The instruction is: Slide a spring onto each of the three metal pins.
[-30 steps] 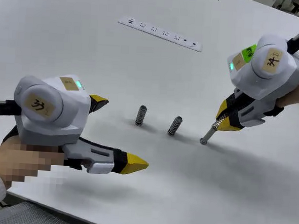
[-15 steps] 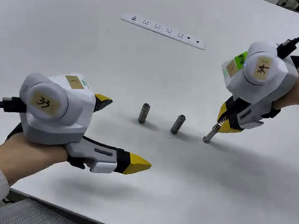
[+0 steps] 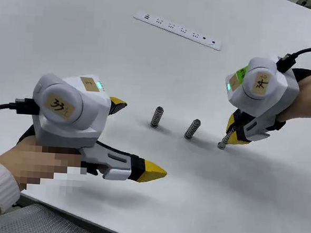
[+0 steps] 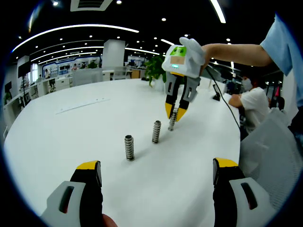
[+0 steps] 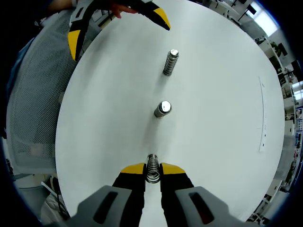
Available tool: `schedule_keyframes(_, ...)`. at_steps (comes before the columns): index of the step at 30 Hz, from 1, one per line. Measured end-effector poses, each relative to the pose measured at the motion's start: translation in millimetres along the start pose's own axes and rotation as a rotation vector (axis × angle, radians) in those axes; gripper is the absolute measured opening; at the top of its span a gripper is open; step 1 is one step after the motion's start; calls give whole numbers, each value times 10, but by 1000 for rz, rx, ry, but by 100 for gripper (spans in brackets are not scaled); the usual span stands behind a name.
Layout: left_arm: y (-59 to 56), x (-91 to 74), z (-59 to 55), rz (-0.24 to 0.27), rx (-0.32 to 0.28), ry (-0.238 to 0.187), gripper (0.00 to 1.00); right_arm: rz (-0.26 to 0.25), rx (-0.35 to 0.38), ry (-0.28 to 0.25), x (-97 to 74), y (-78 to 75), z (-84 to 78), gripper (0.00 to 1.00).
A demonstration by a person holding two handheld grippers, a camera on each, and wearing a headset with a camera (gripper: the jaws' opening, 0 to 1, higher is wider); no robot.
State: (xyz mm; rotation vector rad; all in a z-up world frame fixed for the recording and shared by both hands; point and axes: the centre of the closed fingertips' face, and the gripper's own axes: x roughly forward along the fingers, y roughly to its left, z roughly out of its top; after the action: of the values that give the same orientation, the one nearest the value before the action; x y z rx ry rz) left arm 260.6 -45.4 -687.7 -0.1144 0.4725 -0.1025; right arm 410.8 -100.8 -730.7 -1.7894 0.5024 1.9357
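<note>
Three metal pins stand in a row on the white table (image 3: 149,52). The left pin (image 3: 156,116) and the middle pin (image 3: 192,129) each wear a spring. My right gripper (image 3: 231,134) is shut on a third spring (image 5: 152,168), which sits on the right pin (image 3: 223,142), with bare metal below. In the right gripper view the middle pin (image 5: 164,109) and far pin (image 5: 171,61) line up ahead. My left gripper (image 3: 138,138) is open and holds nothing, near the front edge, left of the pins. In the left gripper view the sprung pins (image 4: 129,147) (image 4: 156,131) stand ahead.
A white power strip (image 3: 177,30) lies at the back of the table. The table's front edge (image 3: 86,207) runs just below my left hand, with a grey mesh chair (image 3: 27,222) under it. People sit beyond the table (image 4: 251,104).
My right gripper has come lower along the right pin with the spring in it. The left gripper keeps its place and stays open; the head camera has shifted.
</note>
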Motion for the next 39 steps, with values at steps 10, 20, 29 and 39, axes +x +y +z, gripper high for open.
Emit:
schedule_keyframes(10, -2, 7, -14, -4, -4, 3, 100, 24, 5, 13, 123, 38, -9, 13)
schedule_keyframes(20, -1, 21, -29, -6, -2, 8, 100, 21, 9, 10, 142, 52, -15, 13)
schedule_keyframes(29, 21, 18, -42, -3, -2, 10, 100, 25, 10, -1, 144, 43, 1, 16)
schedule_keyframes(39, 13, 13, -40, -1, -2, 11, 100, 24, 35, -62, 109, 104, 36, 52)
